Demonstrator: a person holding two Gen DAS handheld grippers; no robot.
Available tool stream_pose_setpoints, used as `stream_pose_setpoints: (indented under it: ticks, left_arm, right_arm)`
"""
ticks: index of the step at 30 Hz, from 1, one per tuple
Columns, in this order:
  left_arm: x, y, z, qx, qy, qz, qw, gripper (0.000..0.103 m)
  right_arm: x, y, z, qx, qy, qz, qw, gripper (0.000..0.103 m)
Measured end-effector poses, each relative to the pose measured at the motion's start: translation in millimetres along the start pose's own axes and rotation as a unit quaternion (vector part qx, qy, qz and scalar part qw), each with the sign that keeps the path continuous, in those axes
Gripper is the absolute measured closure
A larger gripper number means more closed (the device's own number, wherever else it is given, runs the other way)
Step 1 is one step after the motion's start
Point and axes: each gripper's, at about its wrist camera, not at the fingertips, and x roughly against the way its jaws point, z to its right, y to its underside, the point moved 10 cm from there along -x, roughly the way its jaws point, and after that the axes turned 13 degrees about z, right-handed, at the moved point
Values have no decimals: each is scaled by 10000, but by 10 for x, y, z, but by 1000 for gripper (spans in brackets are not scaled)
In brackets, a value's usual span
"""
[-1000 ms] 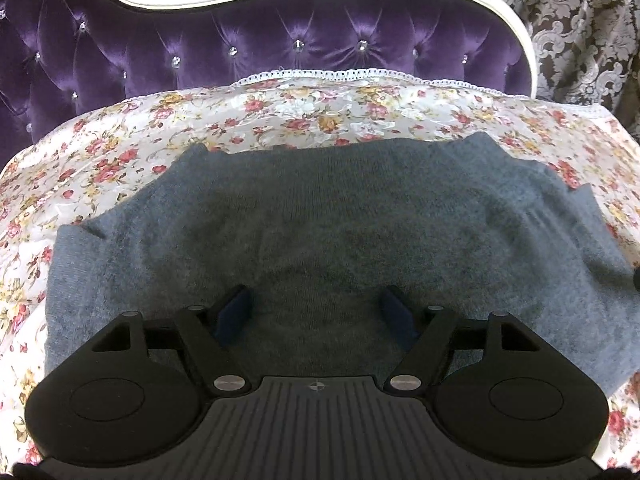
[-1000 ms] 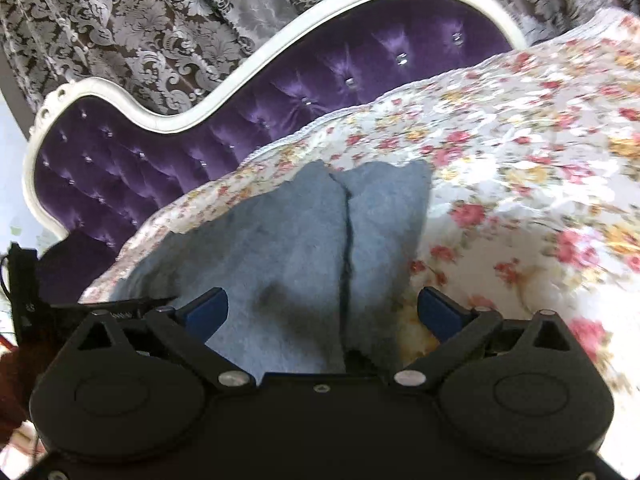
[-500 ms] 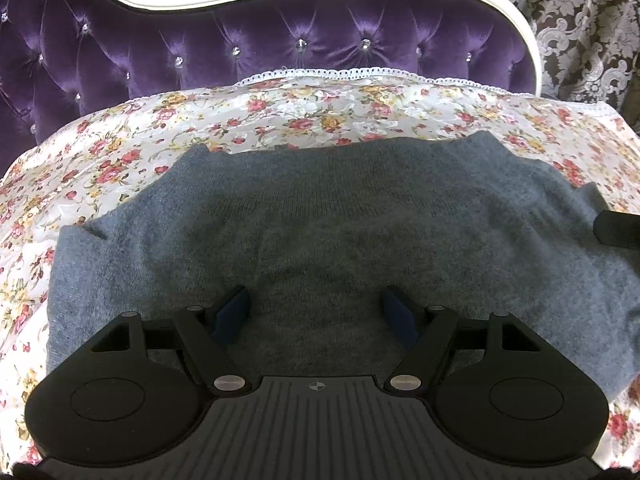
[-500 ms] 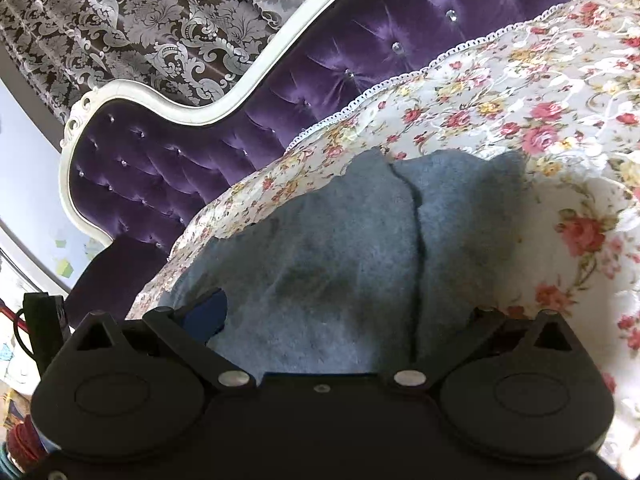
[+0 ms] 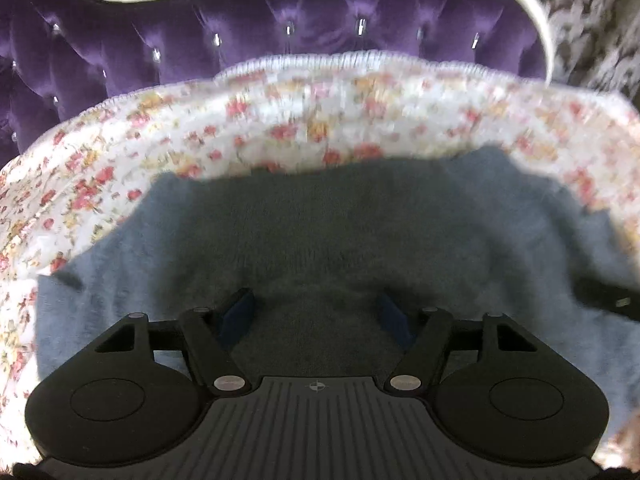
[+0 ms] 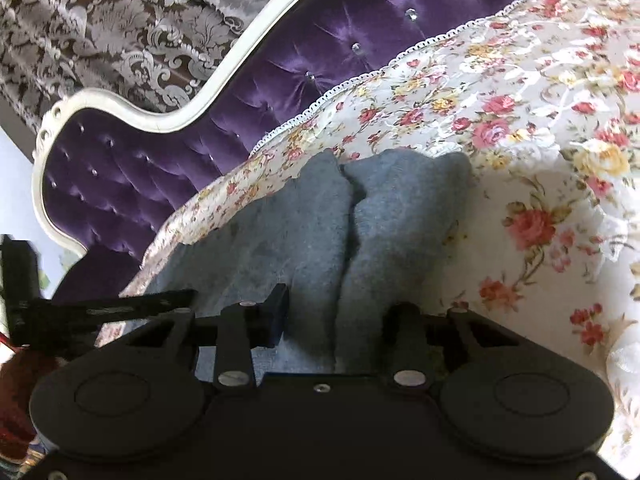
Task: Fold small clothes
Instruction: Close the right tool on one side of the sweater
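While I am looking through the left wrist camera, I am seeing my left tongs hanging over a grey-blue sweater. The sweater is lying spread out on a flowery bed cover, and it is filling the middle of the picture. The two blue pads are standing well apart and are closing a little. The soft knit is bunching up between them, but I cannot tell if they are pressing on it. This picture is blurry. A purple padded headboard with a white rim is standing behind the cover. At the right edge a black piece of my right tongs is poking in over the sweater.

Looking through the right wrist camera, I am seeing the right tongs at the near end of the sweater. Its jaws are closing, and a fold of the knit is sitting between them. The left pad is showing clearly, while the right one is hiding behind the cloth, so I cannot tell if the pinch is tight. The sweater is lying in two layers with a dark line running down between them. The flowery cover is stretching away to the right. The purple headboard is curving behind it, and a patterned curtain is hanging farther back. At the left edge part of my left tongs is showing.
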Motion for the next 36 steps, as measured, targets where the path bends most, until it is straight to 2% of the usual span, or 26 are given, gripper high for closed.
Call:
stream_pose_setpoints:
  ticks: [4, 8, 11, 15, 19, 21, 24, 25, 26, 27, 30, 36]
  left_arm:
    - [-11, -6, 19, -33, -161, 97, 9998, 35]
    - [154, -58, -18, 33, -93, 175, 9998, 44]
    - [430, -49, -4, 212, 115, 418, 9988, 44]
    - [676, 143, 130, -2, 360, 533, 9979, 43]
    - [568, 384, 178, 51, 432, 294, 9986, 41]
    - [544, 369, 173, 53, 432, 401, 9982, 41]
    - [609, 291, 114, 419, 561, 381, 9968, 43]
    - [663, 274, 81, 521, 590, 442, 9959, 43]
    - [737, 246, 30, 575, 592, 555, 9950, 43]
    - [822, 244, -40, 568, 567, 673, 9945, 43]
    - [1054, 240, -232, 481, 480, 947, 9932, 43]
    - [1429, 494, -726, 490, 298, 1052, 9928, 43]
  right_arm:
    - [-6, -3, -14, -20, -6, -16, 10000, 59]
    - [-13, -2, -11, -88, -26, -24, 10000, 59]
    - [-14, 2, -18, -93, -5, -27, 10000, 59]
    - [-10, -5, -25, -67, 41, -59, 10000, 59]
    - [-9, -9, -50, 27, 162, -136, 9998, 59]
    - [-11, -5, -89, 178, 278, -199, 9993, 58]
    - [-25, 0, -172, 434, 423, -299, 9977, 52]
    - [-30, 0, -199, 547, 505, -324, 9967, 56]
    - [-31, -1, -221, 641, 564, -349, 9957, 71]
    - [-25, -12, -250, 711, 607, -328, 9951, 75]
    - [23, -93, -405, 772, 619, -199, 9949, 76]
    - [8, -260, -1053, 1094, 421, -147, 9930, 76]
